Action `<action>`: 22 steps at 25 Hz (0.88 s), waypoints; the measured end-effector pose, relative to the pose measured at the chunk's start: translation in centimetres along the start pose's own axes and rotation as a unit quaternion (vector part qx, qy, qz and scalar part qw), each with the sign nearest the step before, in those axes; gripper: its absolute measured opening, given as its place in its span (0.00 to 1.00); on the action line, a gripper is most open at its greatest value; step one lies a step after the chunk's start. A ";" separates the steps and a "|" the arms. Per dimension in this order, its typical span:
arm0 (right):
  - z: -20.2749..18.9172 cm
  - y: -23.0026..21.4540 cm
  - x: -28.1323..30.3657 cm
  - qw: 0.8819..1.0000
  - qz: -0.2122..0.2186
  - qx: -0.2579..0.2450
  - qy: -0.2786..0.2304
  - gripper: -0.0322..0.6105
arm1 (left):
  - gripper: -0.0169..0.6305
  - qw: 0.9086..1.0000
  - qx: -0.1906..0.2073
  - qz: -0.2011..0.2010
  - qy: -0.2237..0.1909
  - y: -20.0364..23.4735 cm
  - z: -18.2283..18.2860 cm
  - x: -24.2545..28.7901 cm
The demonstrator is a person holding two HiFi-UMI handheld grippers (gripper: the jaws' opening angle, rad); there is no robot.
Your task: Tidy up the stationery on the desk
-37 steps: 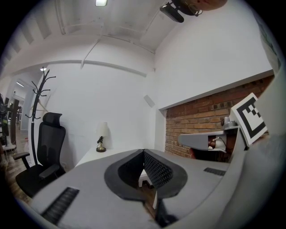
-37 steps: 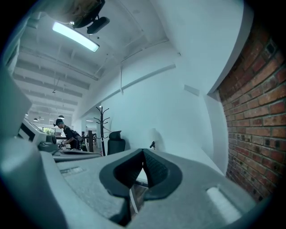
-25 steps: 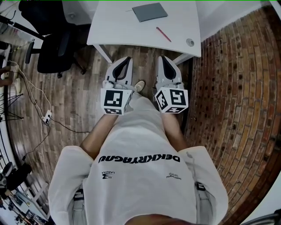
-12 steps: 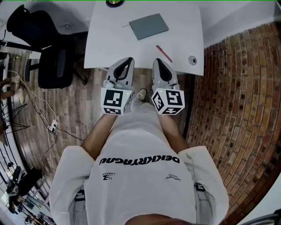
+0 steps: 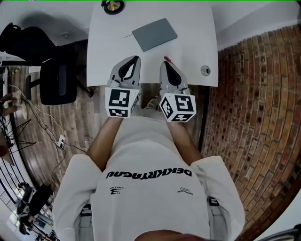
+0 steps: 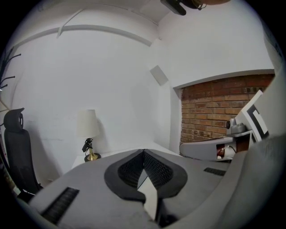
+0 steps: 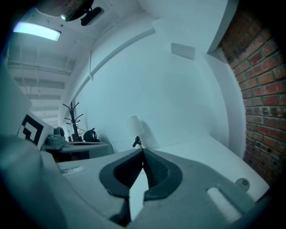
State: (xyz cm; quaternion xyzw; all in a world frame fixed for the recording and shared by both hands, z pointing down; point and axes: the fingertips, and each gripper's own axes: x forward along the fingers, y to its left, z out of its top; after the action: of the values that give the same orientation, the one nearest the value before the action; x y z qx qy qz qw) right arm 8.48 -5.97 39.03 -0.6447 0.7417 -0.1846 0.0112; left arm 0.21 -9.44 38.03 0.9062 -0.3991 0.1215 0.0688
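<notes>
A white desk [image 5: 108, 56] lies ahead in the head view. On it rest a grey notebook [image 5: 154, 34] and a red pen [image 5: 168, 61], the pen partly hidden behind my right gripper. My left gripper [image 5: 133, 60] reaches over the desk's near edge, jaws shut and empty. My right gripper [image 5: 165, 63] sits beside it, also shut and empty, its tips at the pen's near end. In the left gripper view the left gripper [image 6: 143, 152] has its tips together; the right gripper [image 7: 143, 151] looks the same in its own view.
A brass-based lamp [image 5: 112, 5] stands at the desk's far left corner. A small round grey object [image 5: 205, 70] lies at the desk's near right. A black office chair [image 5: 51, 77] stands left of the desk. A brick wall [image 5: 254, 103] runs along the right.
The person has stepped toward the desk. Both grippers have moved forward from over the floor to over the desk's near edge, still shut.
</notes>
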 end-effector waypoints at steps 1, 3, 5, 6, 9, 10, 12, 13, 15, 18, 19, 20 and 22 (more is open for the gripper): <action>0.0 -0.2 0.2 1.000 -0.005 0.003 0.002 0.05 | 0.02 1.000 0.002 -0.005 0.006 0.1 0.0 0.4; -0.3 -0.6 0.6 1.000 -0.015 0.012 0.007 0.05 | 0.02 1.000 0.005 -0.015 0.015 0.4 -0.2 1.2; -0.7 -0.8 1.4 0.999 -0.025 0.019 0.012 0.05 | 0.02 0.999 0.009 -0.026 0.025 1.1 -0.5 2.3; -0.9 -1.0 1.9 0.999 -0.031 0.021 0.016 0.05 | 0.02 0.999 0.014 -0.031 0.032 1.6 -0.6 2.9; -1.6 -1.7 3.2 0.997 -0.055 0.038 0.029 0.05 | 0.02 0.997 0.028 -0.056 0.055 2.6 -1.0 5.1; -1.9 -2.0 3.6 0.996 -0.067 0.049 0.034 0.05 | 0.02 0.995 0.033 -0.069 0.061 2.7 -1.0 5.9; -2.5 -2.7 4.6 0.993 -0.087 0.069 0.041 0.05 | 0.02 0.992 0.043 -0.093 0.074 3.3 -1.1 7.6; -2.7 -3.0 5.3 0.992 -0.095 0.076 0.044 0.05 | 0.02 0.990 0.048 -0.104 0.080 3.6 -1.2 8.6; -3.4 -3.7 6.6 0.988 -0.113 0.089 0.049 0.05 | 0.02 0.986 0.057 -0.125 0.092 4.4 -1.4 10.5; -4.6 -5.0 8.6 0.982 -0.141 0.111 0.056 0.05 | 0.02 0.981 0.073 -0.148 0.106 5.6 -2.0 13.8; -5.0 -5.6 9.3 0.980 -0.149 0.118 0.057 0.05 | 0.02 0.979 0.078 -0.154 0.111 5.9 -2.3 14.9; -5.5 -6.1 10.0 0.978 -0.157 0.125 0.060 0.05 | 0.02 0.977 0.082 -0.160 0.117 6.3 -2.6 16.0; -6.6 -7.0 11.3 0.973 -0.174 0.139 0.065 0.05 | 0.02 0.972 0.088 -0.172 0.131 6.9 -3.5 18.0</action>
State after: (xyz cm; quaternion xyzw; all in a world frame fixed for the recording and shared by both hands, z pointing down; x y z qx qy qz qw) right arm 11.59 -15.79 49.66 -0.7426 0.5844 -0.3266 0.0200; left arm 6.28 -25.99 46.54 0.9399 -0.2127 0.2602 0.0609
